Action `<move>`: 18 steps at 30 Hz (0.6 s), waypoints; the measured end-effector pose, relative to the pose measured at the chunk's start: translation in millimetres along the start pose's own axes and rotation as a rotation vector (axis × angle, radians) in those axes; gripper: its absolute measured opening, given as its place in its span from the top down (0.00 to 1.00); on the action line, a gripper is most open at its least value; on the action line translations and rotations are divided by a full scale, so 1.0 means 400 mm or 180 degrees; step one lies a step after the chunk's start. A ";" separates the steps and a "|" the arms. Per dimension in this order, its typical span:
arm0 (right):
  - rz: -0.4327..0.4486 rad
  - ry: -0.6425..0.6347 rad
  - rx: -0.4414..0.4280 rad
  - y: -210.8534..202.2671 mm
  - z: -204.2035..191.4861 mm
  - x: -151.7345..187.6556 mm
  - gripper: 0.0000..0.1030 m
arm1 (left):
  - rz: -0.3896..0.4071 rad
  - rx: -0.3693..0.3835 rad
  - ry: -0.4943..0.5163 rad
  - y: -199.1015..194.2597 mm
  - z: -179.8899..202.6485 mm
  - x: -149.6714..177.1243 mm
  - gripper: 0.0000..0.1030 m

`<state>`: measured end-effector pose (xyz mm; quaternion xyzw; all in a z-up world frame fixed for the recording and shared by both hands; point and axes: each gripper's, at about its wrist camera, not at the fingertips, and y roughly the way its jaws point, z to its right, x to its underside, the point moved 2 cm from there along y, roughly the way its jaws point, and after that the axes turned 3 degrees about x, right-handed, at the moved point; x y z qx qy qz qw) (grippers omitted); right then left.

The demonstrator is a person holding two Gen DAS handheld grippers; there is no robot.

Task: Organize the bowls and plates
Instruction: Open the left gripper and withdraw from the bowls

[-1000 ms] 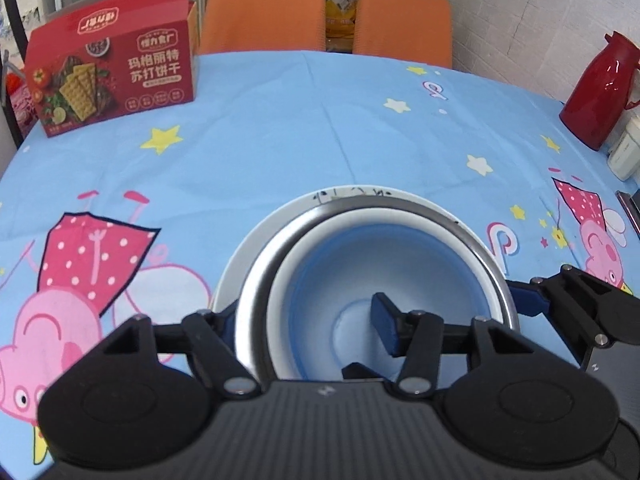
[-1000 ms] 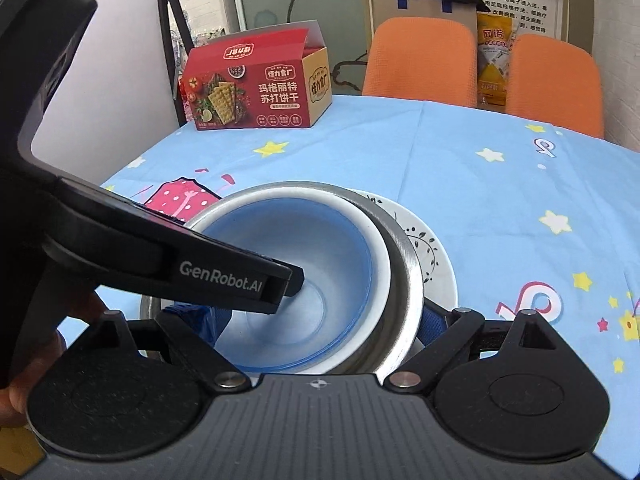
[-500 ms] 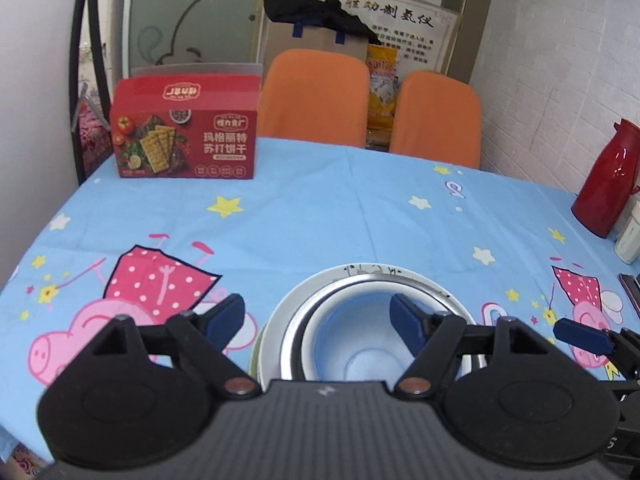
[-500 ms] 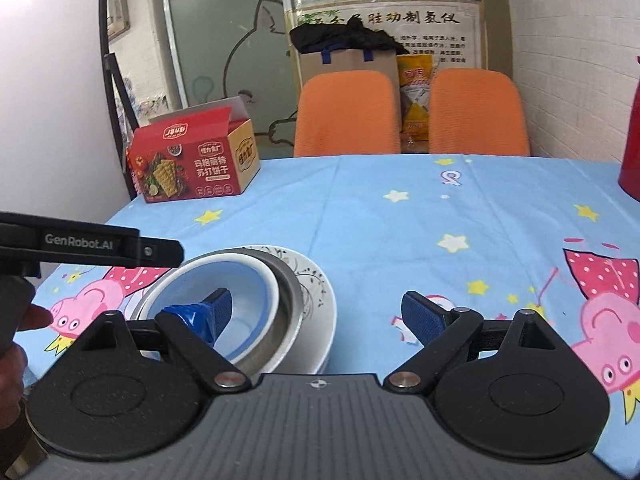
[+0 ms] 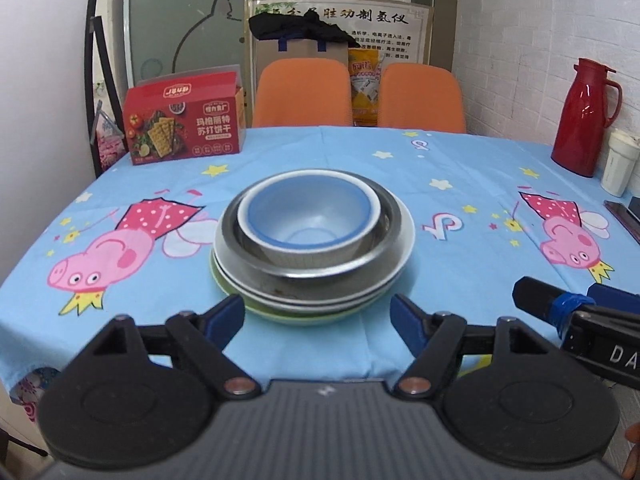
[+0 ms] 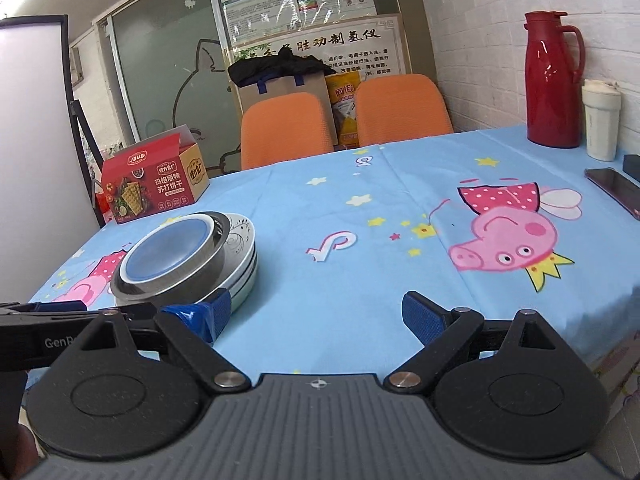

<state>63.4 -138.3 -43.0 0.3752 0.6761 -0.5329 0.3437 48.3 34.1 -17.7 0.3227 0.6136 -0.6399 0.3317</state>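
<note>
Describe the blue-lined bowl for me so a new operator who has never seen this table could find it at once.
Start at the round table with the blue cartoon-pig cloth; near its front-left edge stands one stack of dishes. The blue-lined bowl is the topmost piece, nested inside the steel bowl, which sits on the white plates. It alone has a blue inside with a white rim.

Table (image 5: pixel 460 208): dish stack near front edge, left of centre. Stack order, top down: small bowl (image 5: pixel 308 220) nested in metal bowl (image 5: pixel 384 236), on plates (image 5: pixel 312 304). Cracker box (image 5: pixel 184 124) behind stack, far left. Two chairs (image 5: pixel 304 96) behind table's far edge. Thermos (image 5: pixel 584 116) far right, cup (image 5: pixel 618 168) just beside it, phone (image 6: pixel 616 190) in front of cup.
</note>
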 end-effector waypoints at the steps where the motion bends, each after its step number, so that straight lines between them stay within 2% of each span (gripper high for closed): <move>1: 0.0016 0.0022 -0.0001 -0.014 0.008 0.013 0.23 | 0.0006 0.0002 -0.0003 -0.006 0.004 0.014 0.29; 10: -0.0037 0.0095 -0.0052 -0.079 0.024 0.101 0.22 | -0.0048 0.0124 0.0001 -0.069 0.013 0.112 0.29; 18: -0.0033 -0.0005 -0.0136 -0.091 0.000 0.125 0.22 | 0.0161 0.0058 0.0036 -0.105 0.012 0.126 0.29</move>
